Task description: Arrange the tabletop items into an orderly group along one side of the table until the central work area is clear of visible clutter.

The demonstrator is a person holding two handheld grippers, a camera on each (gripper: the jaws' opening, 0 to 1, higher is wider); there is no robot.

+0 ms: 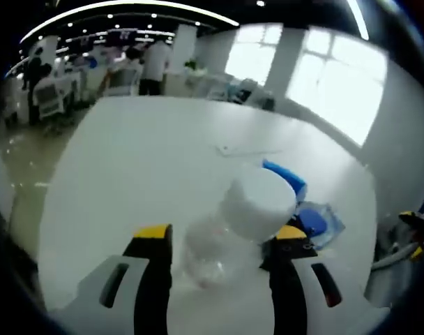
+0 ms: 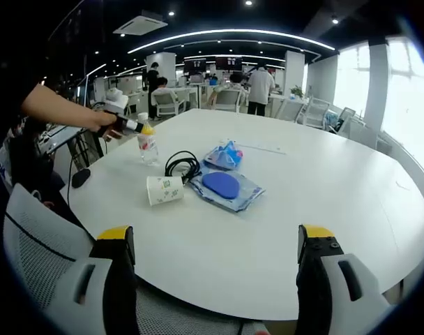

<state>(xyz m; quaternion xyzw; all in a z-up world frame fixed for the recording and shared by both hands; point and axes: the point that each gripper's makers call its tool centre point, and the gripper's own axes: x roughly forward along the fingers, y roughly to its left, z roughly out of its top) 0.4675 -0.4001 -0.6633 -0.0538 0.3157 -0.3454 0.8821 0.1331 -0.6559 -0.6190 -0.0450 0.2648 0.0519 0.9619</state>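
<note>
Scene: a white round table (image 2: pixel 323 209) in an open-plan office, with people standing and seated at desks far behind.

Left tool (image 1: pixel 222 241): seen in the right gripper view at the far left edge of the table, its jaws closed on a clear bottle (image 2: pixel 148 145) that stands upright there. In the left gripper view the bottle's white cap (image 1: pixel 259 204) sits between the yellow-tipped jaws.

Right tool (image 2: pixel 215 241): jaws wide apart, holding nothing, hanging off the near edge of the table above a mesh chair (image 2: pixel 38 258).

Clutter: a paper cup (image 2: pixel 164 189) lies on its side beside a coiled black cable (image 2: pixel 181 165); just right of these, a blue pouch in a clear bag (image 2: pixel 226 188) and a smaller blue packet (image 2: pixel 224 156) behind it. All sit together toward the left half, well apart from the right tool.

Step in hand: judged to be the placing of the bottle at the left side as the start of the group.

Next move: likely calls for releasing the bottle upright, then bringing cup, cable and bags alongside it; the cup may roll if nudged.

Writing: a green mark shows on the cup, too small to read; no legible brand elsewhere.
</note>
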